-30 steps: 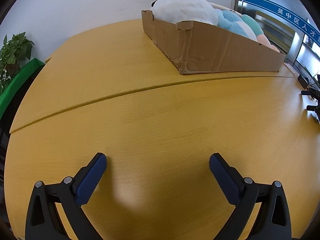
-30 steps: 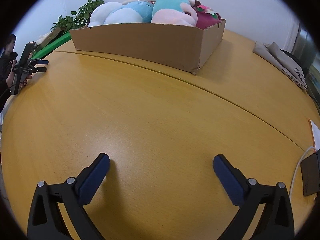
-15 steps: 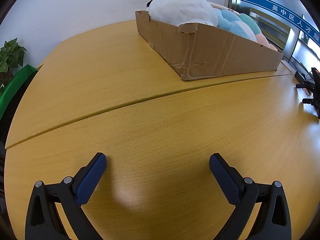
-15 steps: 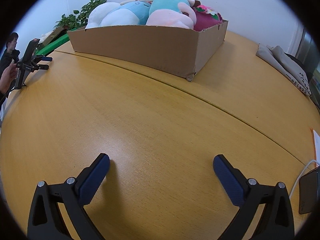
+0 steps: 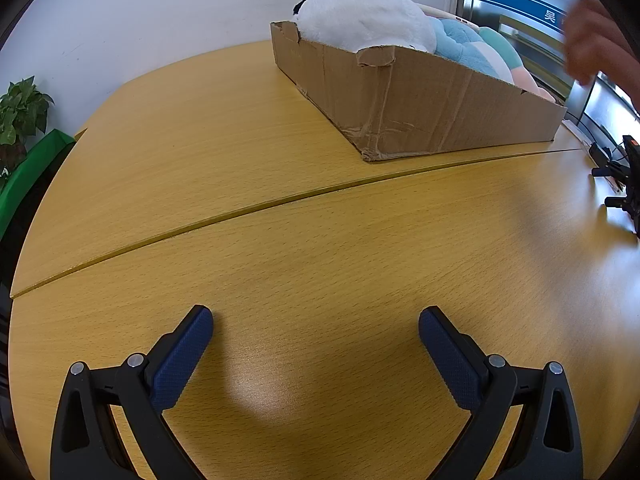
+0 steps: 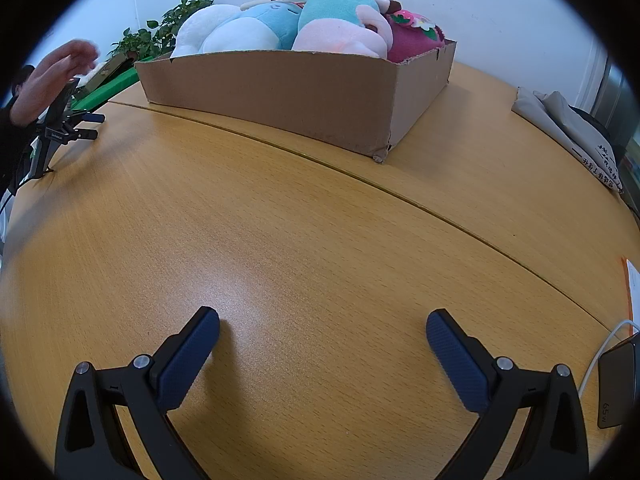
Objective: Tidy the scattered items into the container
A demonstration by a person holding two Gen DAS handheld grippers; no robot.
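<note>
The table [image 5: 280, 168] is light wood-grain with a smooth, softly glossy finish that catches the light. The box [image 6: 280, 92] is matt brown cardboard, creased and frayed at its corners, and the toys [image 6: 280, 24] in it are fuzzy plush. Both grippers' pads [image 5: 180, 360] [image 6: 456, 360] look like finely textured blue rubber on matt black plastic with metal rivets.

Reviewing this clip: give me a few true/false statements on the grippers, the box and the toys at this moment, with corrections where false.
1. The left gripper holds a plush toy. False: its fingers are spread and empty.
2. The white plush toy lies in the cardboard box. True.
3. The right gripper is open above the wooden table. True.
4. The cardboard box is empty. False: plush toys fill it, among them a magenta plush toy.
</note>
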